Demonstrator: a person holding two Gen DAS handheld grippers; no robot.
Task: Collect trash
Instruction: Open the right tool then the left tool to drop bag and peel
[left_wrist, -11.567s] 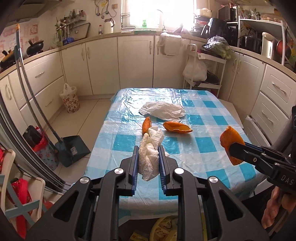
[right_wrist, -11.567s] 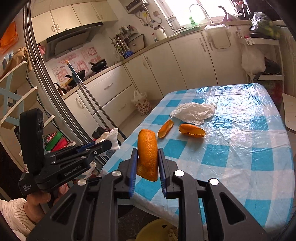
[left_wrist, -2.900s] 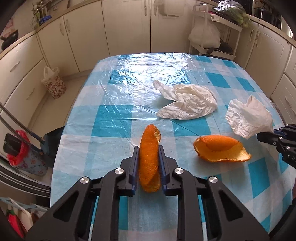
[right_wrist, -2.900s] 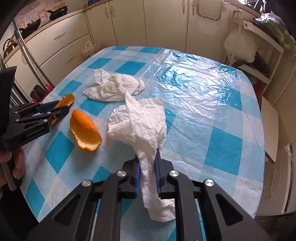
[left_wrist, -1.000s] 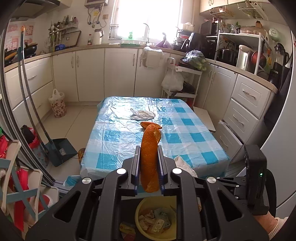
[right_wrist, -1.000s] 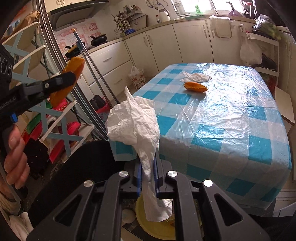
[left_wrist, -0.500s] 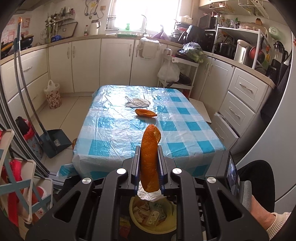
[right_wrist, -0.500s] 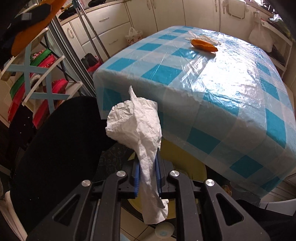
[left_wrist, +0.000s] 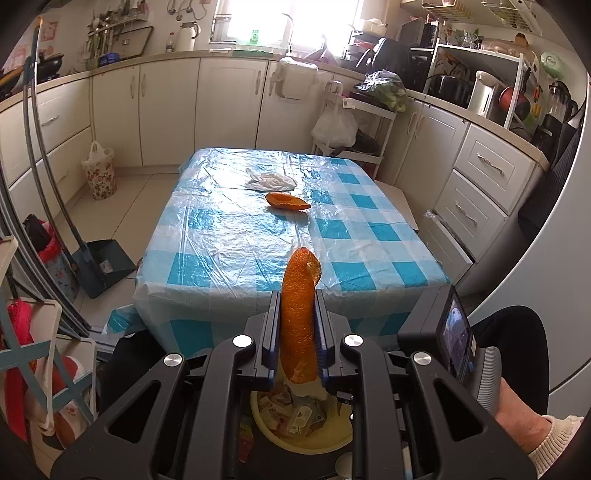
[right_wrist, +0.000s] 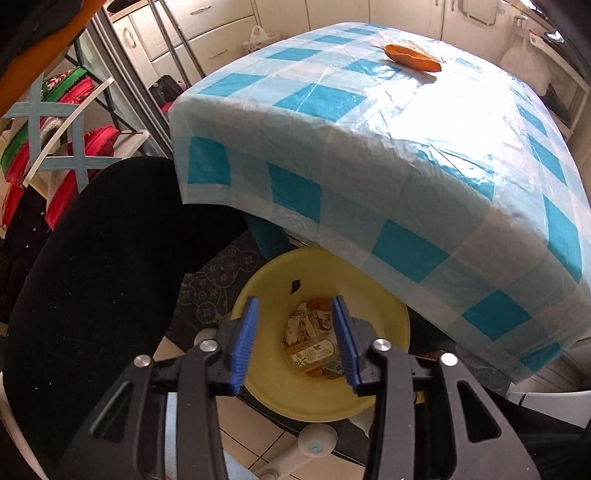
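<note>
We hold our left gripper (left_wrist: 298, 332) above the yellow bin (right_wrist: 391, 306) that sits on the floor at the near end of the table (left_wrist: 236, 236), and its jaws are clamped on a long strip of orange peel (left_wrist: 299, 314) that stands upright between them. Our right gripper (right_wrist: 295, 339) hangs directly over the same bin with its jaws spread wide and nothing between them; through the gap we see a heap of wrappers and scraps (right_wrist: 312, 339) lying in the bottom, so some of the collecting looks done. In the left wrist view a pale crumpled piece seems to lie on top of that heap, though the peel hides most of it and we cannot tell what it is. Left on the checked tablecloth are a second, cupped orange peel (left_wrist: 286, 201) and, just beyond it, a crumpled white tissue (left_wrist: 271, 180), the two close together near the far end. We judge the task past its middle: the held strip needs dropping into the bin, then two more pieces fetched from the table.
</note>
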